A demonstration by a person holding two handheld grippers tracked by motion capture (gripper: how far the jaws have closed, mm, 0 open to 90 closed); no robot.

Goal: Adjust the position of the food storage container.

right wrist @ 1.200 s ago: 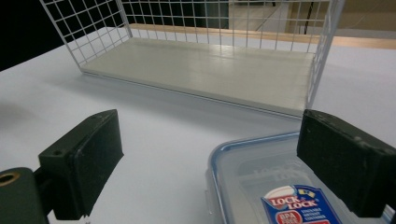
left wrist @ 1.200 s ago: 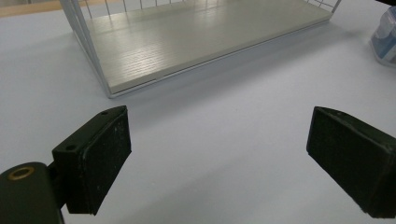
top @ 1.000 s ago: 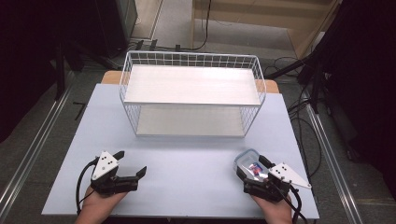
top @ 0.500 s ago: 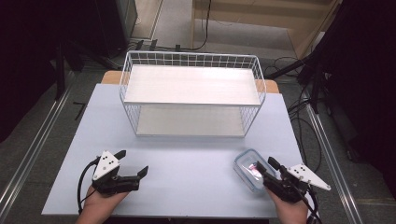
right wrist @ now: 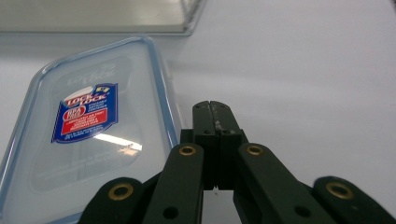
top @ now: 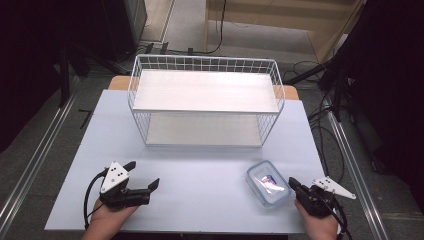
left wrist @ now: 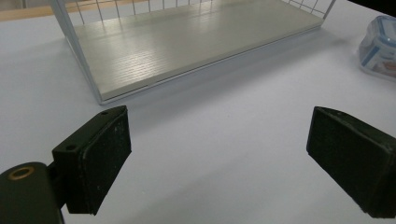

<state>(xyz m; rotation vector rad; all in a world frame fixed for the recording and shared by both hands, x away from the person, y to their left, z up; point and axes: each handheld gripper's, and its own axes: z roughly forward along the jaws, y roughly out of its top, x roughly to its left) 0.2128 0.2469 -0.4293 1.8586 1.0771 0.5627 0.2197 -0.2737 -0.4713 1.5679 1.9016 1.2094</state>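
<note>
Lower left of high view: left gripper rests on the table, jaws spread wide w/ nothing between; same spot and spread as 1 s ago. Centre, upper half: wire rack, both shelves bare, unchanged. Lower right: plastic container, lid on, lies flat on the table. A sec ago the right gripper was right at the box; now it has pulled back toward the lower right edge, jaws pressed together, empty, tips just beside the box's near rim. Prob. means the box was just set down or nudged and released.

Right gripper view adds the lid's blue-red label; left gripper view shows the rack's lower shelf close up.
</note>
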